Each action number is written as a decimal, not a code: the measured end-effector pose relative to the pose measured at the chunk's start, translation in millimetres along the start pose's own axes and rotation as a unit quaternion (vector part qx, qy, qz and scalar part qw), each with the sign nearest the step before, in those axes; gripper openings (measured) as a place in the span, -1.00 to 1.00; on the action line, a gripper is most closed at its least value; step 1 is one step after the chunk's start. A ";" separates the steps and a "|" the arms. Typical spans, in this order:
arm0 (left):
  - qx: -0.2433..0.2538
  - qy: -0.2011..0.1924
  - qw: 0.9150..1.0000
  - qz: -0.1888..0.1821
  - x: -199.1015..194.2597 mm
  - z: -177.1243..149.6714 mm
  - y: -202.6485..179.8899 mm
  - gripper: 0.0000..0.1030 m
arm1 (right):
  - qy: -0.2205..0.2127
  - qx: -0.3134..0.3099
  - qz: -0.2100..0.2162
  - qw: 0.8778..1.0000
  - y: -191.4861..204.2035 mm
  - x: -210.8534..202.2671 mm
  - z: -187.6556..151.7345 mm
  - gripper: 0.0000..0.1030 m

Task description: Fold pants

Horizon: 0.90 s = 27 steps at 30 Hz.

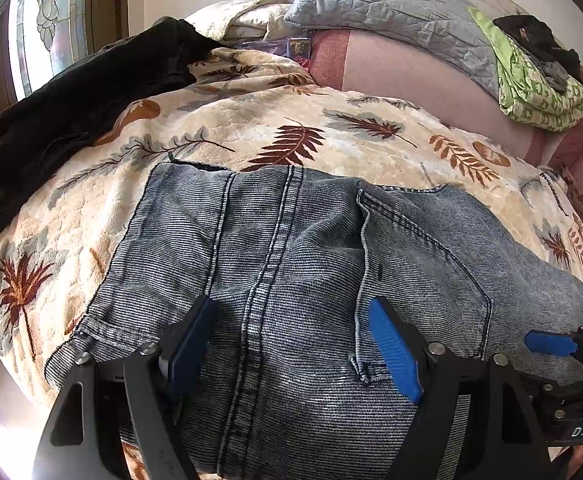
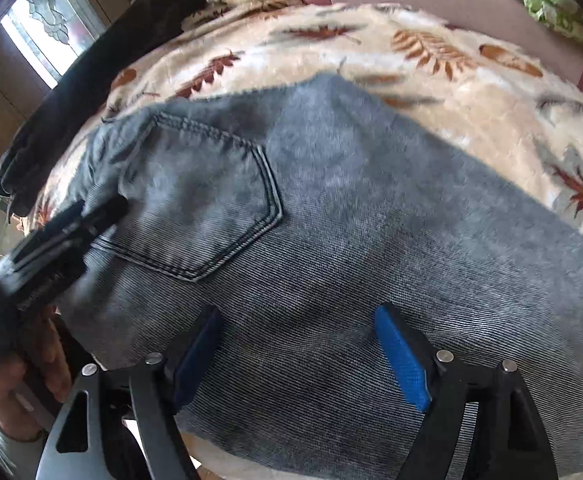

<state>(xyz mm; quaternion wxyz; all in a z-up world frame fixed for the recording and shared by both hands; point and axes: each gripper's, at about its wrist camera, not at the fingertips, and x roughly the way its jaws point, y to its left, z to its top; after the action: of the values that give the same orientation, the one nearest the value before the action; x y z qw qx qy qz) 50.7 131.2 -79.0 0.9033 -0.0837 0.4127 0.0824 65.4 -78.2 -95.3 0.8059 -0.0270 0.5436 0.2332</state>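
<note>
Two views of one moment, both claws over a bed. Leaf-patterned blanket (image 1: 251, 120), the largest surface, spreads ahead of and to both sides of each claw. Pants (image 1: 291, 248), grey-blue denim, lie flat on it directly beneath both claws and run on ahead of them; they appear already doubled, with a long stitched seam passing between the left claw's fingers and a back pocket (image 2: 207, 204) ahead and to the left of the right claw. Dark garment (image 1: 71, 100) lies on the blanket well ahead and to the left of the left claw, apart from the denim. Green cloth pile (image 1: 531, 92) sits far ahead to its right. Left claw (image 1: 291, 348): released, jaws spread wide above the cloth, nothing pinched. Right claw (image 2: 299, 356): likewise released, blue pads apart over bare denim, gripping nothing; the right-wrist view is motion-blurred. A hand (image 2: 19, 380) holds the left claw's handle at that view's lower left. Risks, as judged: a claw closing on flat cloth may catch only the top layer, so the fold would peel apart on lifting; pinching too far from an edge could drag the stack askew or bunch the soft blanket beneath.
</note>
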 end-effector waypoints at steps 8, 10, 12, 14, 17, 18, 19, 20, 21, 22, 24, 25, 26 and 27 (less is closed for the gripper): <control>-0.035 -0.003 0.999 -0.020 -6.0 3.3 4.8 0.54 | -0.057 0.124 0.030 0.990 -35.1 -62.8 -40.0 0.67; -0.042 -0.004 0.999 -0.023 -7.4 3.6 2.3 0.54 | -0.073 0.154 0.032 0.985 -50.3 -77.4 -58.6 0.67; -0.045 -0.009 0.999 -0.023 -9.1 4.0 -0.9 0.54 | -0.083 0.172 0.024 0.981 -63.9 -87.8 -68.1 0.67; -0.044 -0.020 0.999 -0.020 -12.5 4.5 -4.7 0.54 | -0.098 0.195 0.015 0.976 -81.7 -95.4 -68.4 0.67; -0.036 -0.038 0.999 -0.008 -16.6 3.7 -9.1 0.54 | -0.104 0.221 0.014 0.970 -109.1 -86.3 -69.1 0.71; -0.033 -0.036 0.999 -0.004 -14.7 2.8 -10.4 0.54 | -0.086 0.237 0.004 0.968 -122.3 -76.4 -74.1 0.73; -0.028 -0.029 0.999 0.000 -10.5 1.7 -12.2 0.54 | -0.066 0.252 0.015 0.965 -133.0 -64.0 -77.8 0.74; -0.022 -0.020 1.000 0.009 -5.8 0.1 -14.4 0.54 | -0.082 0.251 0.027 0.964 -137.5 -69.2 -79.6 0.74; -0.010 -0.020 1.000 0.023 -3.4 -1.9 -17.7 0.54 | -0.093 0.254 0.038 0.962 -138.4 -78.6 -79.9 0.74; 0.001 -0.025 0.999 0.032 -3.8 -2.2 -21.1 0.54 | -0.107 0.256 0.057 0.959 -138.8 -89.2 -80.5 0.74; 0.010 -0.055 0.998 0.034 -13.8 -2.1 -26.0 0.54 | -0.156 0.262 0.079 0.949 -141.9 -116.6 -88.6 0.74; 0.012 -0.075 0.997 0.033 -21.7 -2.0 -28.5 0.54 | -0.181 0.269 0.089 0.942 -146.4 -130.8 -97.0 0.74; 0.016 -0.092 0.995 0.031 -30.1 -2.0 -32.2 0.54 | -0.204 0.282 0.102 0.932 -153.1 -143.2 -108.2 0.74; 0.023 -0.104 0.994 0.026 -37.7 -2.0 -37.4 0.54 | -0.224 0.305 0.113 0.919 -163.2 -153.7 -122.1 0.74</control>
<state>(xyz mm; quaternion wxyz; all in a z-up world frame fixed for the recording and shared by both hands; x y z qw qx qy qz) 33.0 91.4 -48.5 0.9404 -0.0435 0.3206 0.1049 -20.0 -313.0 -42.7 0.8439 0.3349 0.3930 0.1459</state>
